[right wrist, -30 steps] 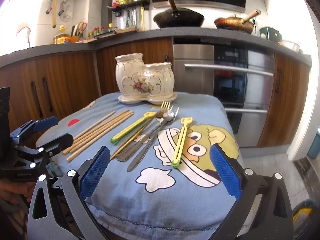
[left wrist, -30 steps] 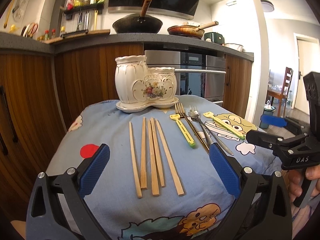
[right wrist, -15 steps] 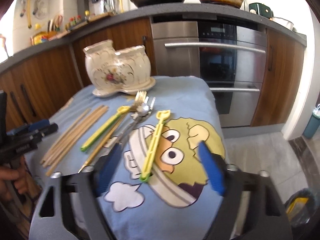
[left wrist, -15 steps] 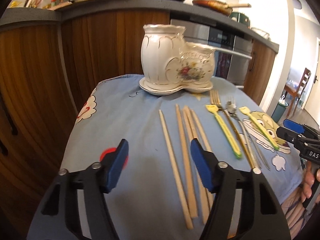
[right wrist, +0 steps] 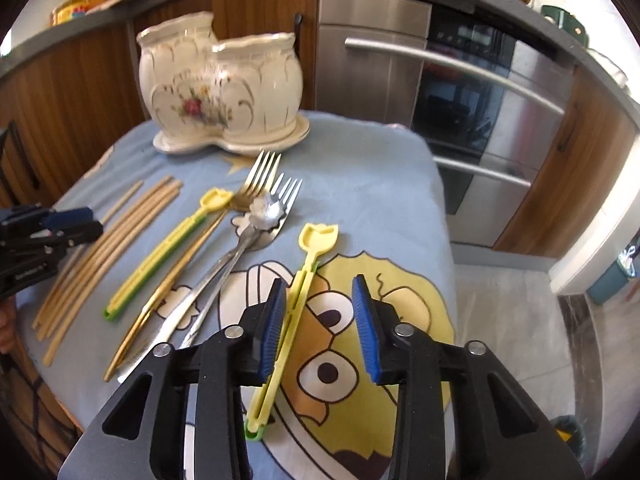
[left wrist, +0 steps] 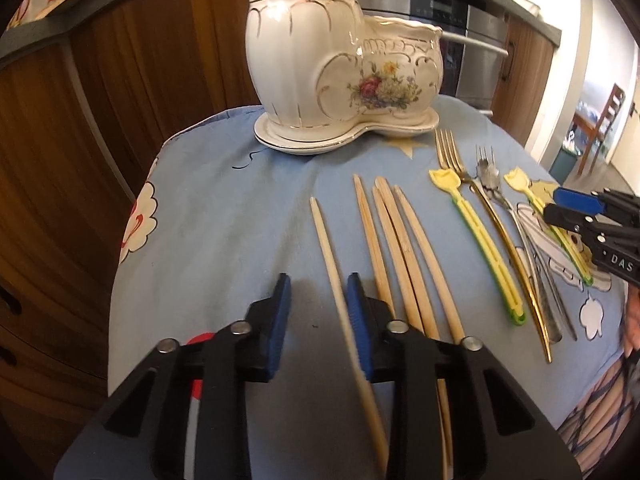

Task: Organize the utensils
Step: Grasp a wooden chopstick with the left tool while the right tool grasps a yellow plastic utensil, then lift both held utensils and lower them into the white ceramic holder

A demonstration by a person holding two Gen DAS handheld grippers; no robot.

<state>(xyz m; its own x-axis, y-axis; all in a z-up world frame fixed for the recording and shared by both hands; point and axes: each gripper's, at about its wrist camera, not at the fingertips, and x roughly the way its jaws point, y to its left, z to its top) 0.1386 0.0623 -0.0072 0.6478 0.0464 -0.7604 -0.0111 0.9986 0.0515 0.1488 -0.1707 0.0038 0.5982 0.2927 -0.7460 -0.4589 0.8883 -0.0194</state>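
Near the table's [left wrist: 224, 216] front edge, both grippers are straddling utensils.
Left gripper [left wrist: 318, 320] is bracketing a light, stiff chopstick [left wrist: 326, 240] mid-shaft, unclenched; right gripper [right wrist: 320, 324] (also parted) is bracketing slippery yellow tongs [right wrist: 298, 292].

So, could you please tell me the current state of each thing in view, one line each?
Left gripper: open, straddling the leftmost chopstick.
Leftmost chopstick: flat on the cloth, apart from the others.
Other four chopsticks: flat, bunched.
Right gripper: open, around the right yellow-green tongs.
Right yellow-green tongs: flat on the cloth.
Left yellow-green tongs: flat.
Gold fork: flat.
Ceramic utensil holder: upright on its saucer.
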